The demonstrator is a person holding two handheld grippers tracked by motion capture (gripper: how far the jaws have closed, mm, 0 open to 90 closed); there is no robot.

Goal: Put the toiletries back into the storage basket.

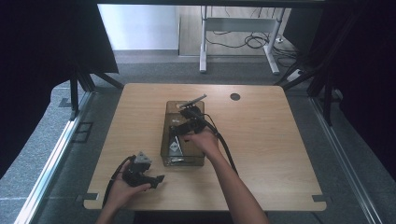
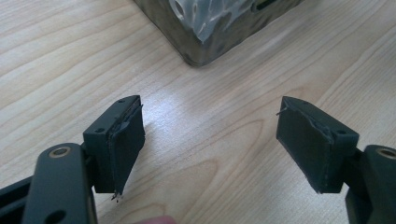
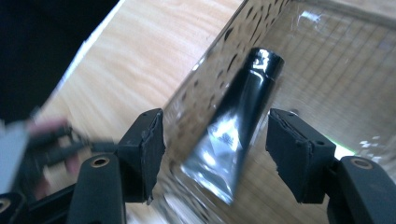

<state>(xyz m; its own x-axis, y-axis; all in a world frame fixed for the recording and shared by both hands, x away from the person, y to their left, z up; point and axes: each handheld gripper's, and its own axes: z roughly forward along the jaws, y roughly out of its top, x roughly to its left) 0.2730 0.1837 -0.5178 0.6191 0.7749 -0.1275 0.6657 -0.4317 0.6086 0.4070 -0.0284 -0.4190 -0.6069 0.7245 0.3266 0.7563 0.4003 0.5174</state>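
Observation:
A clear, dark-tinted box [image 1: 164, 135] stands in the middle of the wooden table. A black, glossy tube [image 3: 243, 116] lies on its floor, and from above it shows as a silvery shape [image 1: 175, 148] near the box's near end. My right gripper [image 1: 180, 130] hovers over the box, and in the right gripper view its jaws [image 3: 217, 126] stand wide apart above the tube without touching it; one jaw hangs outside the box wall [image 3: 210, 70]. My left gripper [image 1: 158, 179] rests open near the table's front left. Bare wood lies between its pads [image 2: 210, 140].
A grey flat piece [image 1: 192, 101] juts over the box's far rim. A corner of the box [image 2: 201, 32] lies just ahead of the left gripper. A round cable hole [image 1: 235, 96] sits at the far right of the table. A desk frame and cables stand on the floor beyond.

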